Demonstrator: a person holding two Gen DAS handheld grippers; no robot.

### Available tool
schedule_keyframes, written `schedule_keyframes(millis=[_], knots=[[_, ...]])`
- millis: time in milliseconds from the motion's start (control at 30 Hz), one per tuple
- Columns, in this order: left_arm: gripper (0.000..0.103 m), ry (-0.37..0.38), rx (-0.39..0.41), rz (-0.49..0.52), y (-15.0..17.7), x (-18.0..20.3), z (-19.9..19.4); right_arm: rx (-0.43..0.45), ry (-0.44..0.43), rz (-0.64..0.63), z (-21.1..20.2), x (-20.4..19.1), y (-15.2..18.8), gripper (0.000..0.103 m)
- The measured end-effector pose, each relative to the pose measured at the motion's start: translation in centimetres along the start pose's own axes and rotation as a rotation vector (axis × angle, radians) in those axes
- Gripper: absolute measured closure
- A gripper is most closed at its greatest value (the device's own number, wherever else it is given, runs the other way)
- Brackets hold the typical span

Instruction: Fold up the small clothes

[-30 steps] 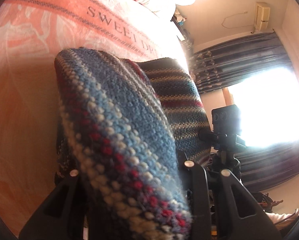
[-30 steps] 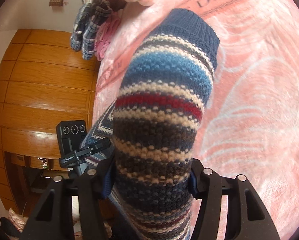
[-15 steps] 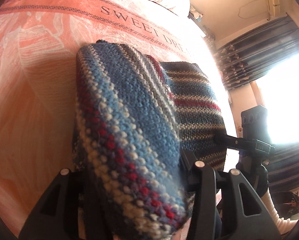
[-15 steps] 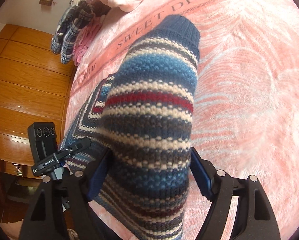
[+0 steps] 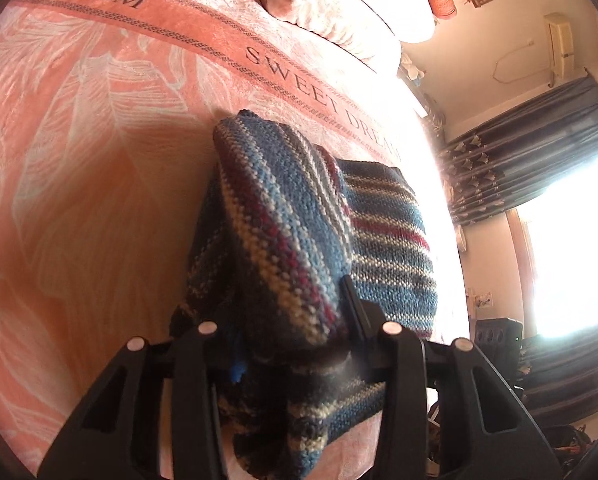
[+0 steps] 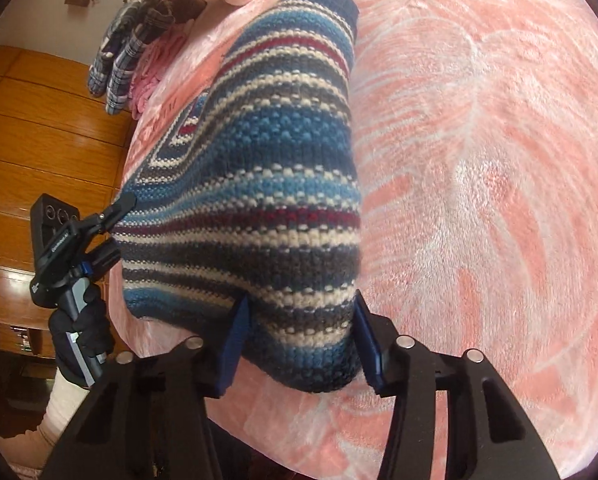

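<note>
i have the striped knit garment (image 5: 295,232) pinched in both tools. my left gripper (image 5: 295,344) is clamped on a bunched fold of it, the wool bulging up and forward between the two black fingers (image 5: 395,360) and draping past their tips onto the pink blanket (image 5: 79,200) ahead. beyond the fold, to the right of my left tool, a flat part of the same knit lies on the bed, near the "sweet dream" lettering woven into the blanket's band.

my right gripper (image 6: 299,344) is likewise closed on the garment (image 6: 259,200), its blue pads (image 6: 235,344) pressed into either side of a thick roll of the stripes. from there the knit rises away in front of me, ending in a dark blue ribbed edge at the far end. to the left of my right tool i see the other gripper (image 6: 115,224) biting the garment's left side, held by a gloved hand (image 6: 87,328). further off to the left, plaid clothes (image 6: 127,52) lie piled at the bed's edge, with a wooden wardrobe (image 6: 39,128) behind.
</note>
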State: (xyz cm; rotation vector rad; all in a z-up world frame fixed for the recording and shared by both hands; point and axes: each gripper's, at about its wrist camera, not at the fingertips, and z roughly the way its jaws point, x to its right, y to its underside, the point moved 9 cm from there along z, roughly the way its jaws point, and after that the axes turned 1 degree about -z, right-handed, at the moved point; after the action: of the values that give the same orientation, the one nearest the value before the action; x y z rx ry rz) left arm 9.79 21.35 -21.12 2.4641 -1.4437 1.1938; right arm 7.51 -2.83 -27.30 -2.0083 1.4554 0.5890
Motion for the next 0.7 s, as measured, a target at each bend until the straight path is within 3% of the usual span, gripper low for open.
schedule_keyframes(millis=[167,367,467,500,567,667,700], knots=[[0.066,-0.062,-0.005,0.032,0.6,-1.8,0.9,-0.026,0.072,-0.032,0.3,-0.2,0.2,0.063],[0.065,-0.055,-0.009,0.032,0.7,-3.1,1.5,-0.042,0.186,-0.08,2.5,0.0,0.9,0.061],[0.059,-0.12,-0.004,0.05,0.4,-2.7,1.0,-0.038,0.233,-0.109,2.5,-0.6,0.8,0.056],[0.053,-0.155,0.005,0.061,0.4,-2.6,0.5,-0.03,0.244,-0.114,2.2,-0.9,0.7,0.054],[0.05,-0.201,0.014,0.08,0.7,-2.1,-0.6,-0.008,0.276,-0.121,1.4,-1.4,0.6,0.05],[0.048,-0.24,0.024,0.104,1.7,-0.6,-2.6,0.056,0.329,-0.156,-0.5,-3.0,0.3,0.037],[0.047,-0.261,0.023,0.113,2.1,-0.1,-3.2,0.075,0.364,-0.165,-1.2,-3.3,0.2,0.02]])
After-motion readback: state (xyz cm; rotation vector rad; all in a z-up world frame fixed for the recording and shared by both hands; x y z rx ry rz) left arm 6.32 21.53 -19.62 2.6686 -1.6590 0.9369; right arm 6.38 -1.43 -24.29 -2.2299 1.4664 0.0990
